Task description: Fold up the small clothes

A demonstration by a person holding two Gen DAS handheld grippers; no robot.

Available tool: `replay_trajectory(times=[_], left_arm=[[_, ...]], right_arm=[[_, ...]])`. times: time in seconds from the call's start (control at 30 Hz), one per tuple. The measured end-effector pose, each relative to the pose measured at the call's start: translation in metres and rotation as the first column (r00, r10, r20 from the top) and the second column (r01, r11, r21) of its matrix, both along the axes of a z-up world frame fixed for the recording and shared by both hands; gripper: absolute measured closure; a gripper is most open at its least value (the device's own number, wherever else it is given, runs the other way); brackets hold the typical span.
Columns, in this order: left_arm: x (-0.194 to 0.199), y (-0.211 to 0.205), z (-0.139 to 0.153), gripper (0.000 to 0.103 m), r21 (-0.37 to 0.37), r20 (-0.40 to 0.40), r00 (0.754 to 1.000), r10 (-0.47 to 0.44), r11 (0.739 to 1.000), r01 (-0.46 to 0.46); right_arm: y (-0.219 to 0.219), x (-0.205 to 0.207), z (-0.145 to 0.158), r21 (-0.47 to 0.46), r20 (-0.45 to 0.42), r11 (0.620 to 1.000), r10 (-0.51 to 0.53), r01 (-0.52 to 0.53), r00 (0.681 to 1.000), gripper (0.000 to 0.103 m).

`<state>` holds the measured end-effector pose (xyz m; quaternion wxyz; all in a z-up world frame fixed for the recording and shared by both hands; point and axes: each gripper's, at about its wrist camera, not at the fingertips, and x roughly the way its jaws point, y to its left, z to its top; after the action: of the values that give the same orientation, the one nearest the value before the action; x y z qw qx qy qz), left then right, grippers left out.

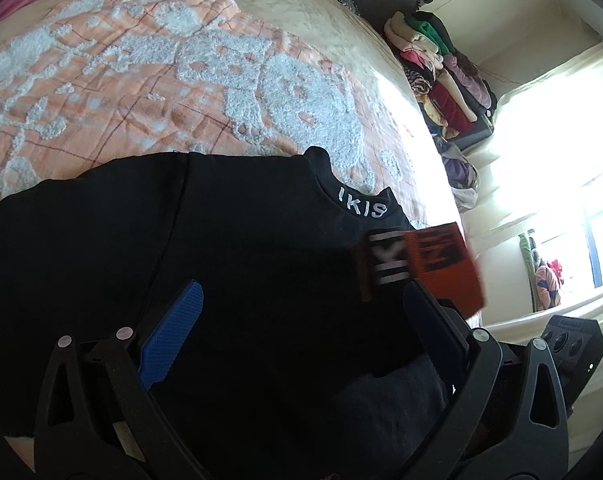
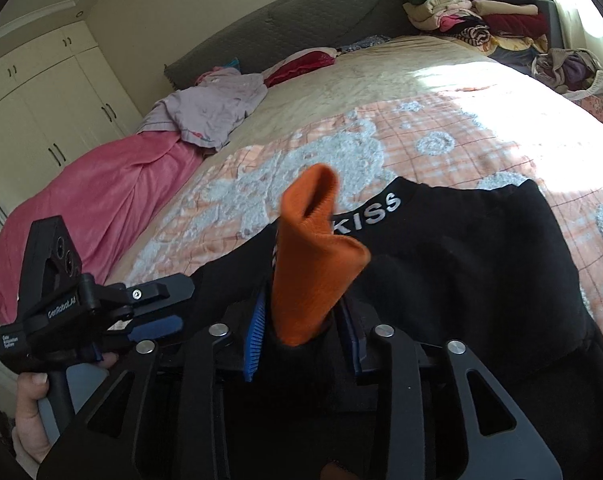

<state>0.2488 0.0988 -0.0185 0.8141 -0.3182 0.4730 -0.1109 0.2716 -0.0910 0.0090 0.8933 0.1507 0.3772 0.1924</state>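
A black top (image 1: pixel 229 248) with a white "KISS" collar (image 2: pixel 375 208) lies spread on the orange-and-white bedspread (image 1: pixel 113 92). Its sleeve ends in an orange cuff (image 2: pixel 309 276), which stands upright between the blue pads (image 2: pixel 255 336) of my right gripper (image 2: pixel 303 308). The jaws stand a little apart and the pads do not seem to press on the cloth. In the left wrist view the same cuff (image 1: pixel 441 268) shows blurred at the right. My left gripper (image 1: pixel 301 292) hovers wide open over the body of the top, with nothing held. A hand holds it at the left of the right wrist view (image 2: pixel 173 308).
Folded clothes are stacked (image 2: pixel 481 12) at the far right corner of the bed, beside a bag of laundry (image 2: pixel 573 72). A pink blanket (image 2: pixel 93 208) and a lilac garment (image 2: pixel 209 108) lie along the left side. White wardrobes (image 2: pixel 41 112) stand beyond.
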Motion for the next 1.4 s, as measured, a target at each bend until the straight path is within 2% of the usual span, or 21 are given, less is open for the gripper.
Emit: replay_trajectory(times=[0.13, 0.3, 0.47, 0.57, 0.6, 0.63, 0.67, 0.73, 0.8, 0.97, 1.07, 1.1, 1.2, 1.33, 1.4], left_arm=[[0.0, 0.006, -0.005, 0.009, -0.031, -0.012, 1.0, 0.003, 1.0, -0.004], [0.001, 0.005, -0.016, 0.009, -0.088, -0.028, 0.999, -0.015, 0.996, 0.013], [0.003, -0.003, -0.024, 0.011, -0.055, -0.041, 0.999, -0.022, 0.998, 0.02], [0.005, -0.014, -0.027, 0.019, -0.014, -0.041, 0.998, -0.046, 0.999, 0.045], [0.005, -0.017, -0.028, 0.027, 0.012, -0.04, 0.998, -0.051, 0.999, 0.052], [0.005, -0.022, -0.028, 0.04, 0.047, -0.038, 0.998, -0.053, 0.997, 0.055], [0.006, -0.024, -0.028, 0.046, 0.065, -0.038, 0.998, -0.056, 0.996, 0.058], [0.006, -0.031, -0.03, 0.074, 0.097, -0.037, 0.997, -0.074, 0.992, 0.077], [0.006, -0.039, -0.029, 0.093, 0.137, -0.036, 0.993, -0.111, 0.984, 0.115], [0.0, -0.034, -0.007, 0.093, 0.167, 0.036, 0.99, -0.135, 0.978, 0.127], [-0.005, -0.031, 0.001, 0.092, 0.227, 0.04, 0.988, -0.146, 0.965, 0.133], [-0.005, -0.031, -0.001, 0.086, 0.246, 0.023, 0.988, -0.15, 0.959, 0.14], [-0.005, -0.018, -0.002, 0.079, 0.289, 0.012, 0.995, -0.096, 0.953, 0.089], [-0.01, -0.006, 0.011, 0.07, 0.27, 0.073, 0.995, -0.066, 0.962, 0.043], [-0.016, -0.013, 0.016, 0.064, 0.302, 0.094, 0.992, -0.09, 0.952, 0.058]], right_arm=[[0.001, -0.011, 0.001, -0.024, 0.013, 0.999, 0.027, -0.026, 1.0, 0.062], [-0.017, -0.016, -0.003, -0.026, -0.008, 1.0, -0.01, 0.01, 1.0, 0.056], [-0.045, -0.025, -0.005, -0.016, -0.029, 0.998, -0.069, 0.069, 0.997, 0.049], [-0.062, -0.032, -0.006, -0.011, -0.028, 0.995, -0.104, 0.103, 0.994, 0.047], [-0.067, -0.035, -0.007, -0.013, -0.026, 0.993, -0.115, 0.115, 0.993, 0.047], [-0.071, -0.037, -0.007, -0.016, -0.026, 0.992, -0.125, 0.125, 0.992, 0.047], [-0.075, -0.039, -0.007, -0.017, -0.026, 0.991, -0.132, 0.132, 0.991, 0.047], [-0.083, -0.042, -0.009, -0.021, -0.03, 0.989, -0.146, 0.146, 0.989, 0.046], [-0.09, -0.044, -0.011, -0.02, -0.036, 0.988, -0.157, 0.156, 0.987, 0.046], [-0.102, -0.048, -0.022, -0.037, -0.068, 0.983, -0.179, 0.177, 0.981, 0.045], [-0.107, -0.05, -0.026, -0.049, -0.078, 0.981, -0.194, 0.19, 0.978, 0.045], [-0.108, -0.05, -0.027, -0.057, -0.081, 0.979, -0.201, 0.197, 0.976, 0.045], [-0.108, -0.05, -0.027, -0.081, -0.076, 0.975, -0.214, 0.208, 0.974, 0.045], [-0.099, -0.047, -0.022, -0.129, -0.044, 0.972, -0.202, 0.195, 0.978, 0.044], [-0.095, -0.043, -0.02, -0.143, -0.035, 0.973, -0.19, 0.183, 0.981, 0.042]])
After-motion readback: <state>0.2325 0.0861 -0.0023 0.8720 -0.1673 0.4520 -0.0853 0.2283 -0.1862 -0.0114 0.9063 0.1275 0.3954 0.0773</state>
